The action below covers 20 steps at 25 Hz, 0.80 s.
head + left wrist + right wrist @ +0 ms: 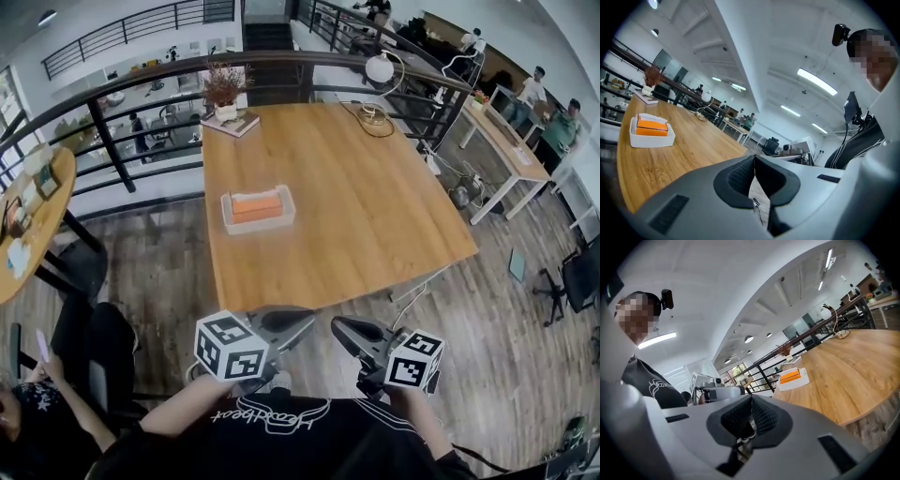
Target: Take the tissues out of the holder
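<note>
A white holder (pixel 228 221) sits on the left half of the wooden table (pixel 375 197), with an orange pack of tissues (pixel 256 206) lying in it. Both grippers hang low in front of the table's near edge, close to the person's body and well short of the holder. My left gripper (pixel 298 321) has its jaws shut with nothing between them. My right gripper (pixel 339 326) faces it, also shut and empty. The left gripper view shows the holder (pixel 650 138) and tissues (pixel 651 128) far left of the shut gripper (pixel 754 165). In the right gripper view the holder (pixel 799 382) lies beyond the shut gripper (pixel 751 405).
A potted plant (pixel 224 89) on a book stands at the table's far left corner. A white lamp (pixel 380 67) with a coiled cable stands at the far right. A railing (pixel 112 141) runs behind. A round table (pixel 42 220) and a seated person (pixel 37 403) are at the left.
</note>
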Available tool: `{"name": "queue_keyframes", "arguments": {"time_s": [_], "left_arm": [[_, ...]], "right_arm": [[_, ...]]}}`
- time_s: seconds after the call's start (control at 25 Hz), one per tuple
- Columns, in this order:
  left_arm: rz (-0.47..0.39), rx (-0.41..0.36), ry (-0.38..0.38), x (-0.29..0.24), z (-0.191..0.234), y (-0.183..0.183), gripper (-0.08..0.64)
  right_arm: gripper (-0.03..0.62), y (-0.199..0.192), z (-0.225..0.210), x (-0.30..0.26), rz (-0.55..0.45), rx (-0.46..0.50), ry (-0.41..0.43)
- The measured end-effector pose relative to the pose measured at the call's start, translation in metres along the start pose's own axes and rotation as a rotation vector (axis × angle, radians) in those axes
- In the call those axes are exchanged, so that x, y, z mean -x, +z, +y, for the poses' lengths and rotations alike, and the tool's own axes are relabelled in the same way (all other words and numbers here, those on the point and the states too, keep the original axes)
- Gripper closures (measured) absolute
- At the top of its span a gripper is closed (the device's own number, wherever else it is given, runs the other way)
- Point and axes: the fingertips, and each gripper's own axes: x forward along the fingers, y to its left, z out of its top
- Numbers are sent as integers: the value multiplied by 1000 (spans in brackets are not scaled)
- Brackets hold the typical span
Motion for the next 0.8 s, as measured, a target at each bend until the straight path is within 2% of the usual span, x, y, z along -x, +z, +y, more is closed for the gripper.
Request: {"name": "queue_keyframes", "arguments": {"time_s": [0.24,0.8], "left_arm": [[-33,-18,51,11,56,43,546],[-77,-12,174,31,111,69,546]], "right_arm": [[575,44,-21,-56,7,48,53],[575,71,-39,-121,69,58,182]]}}
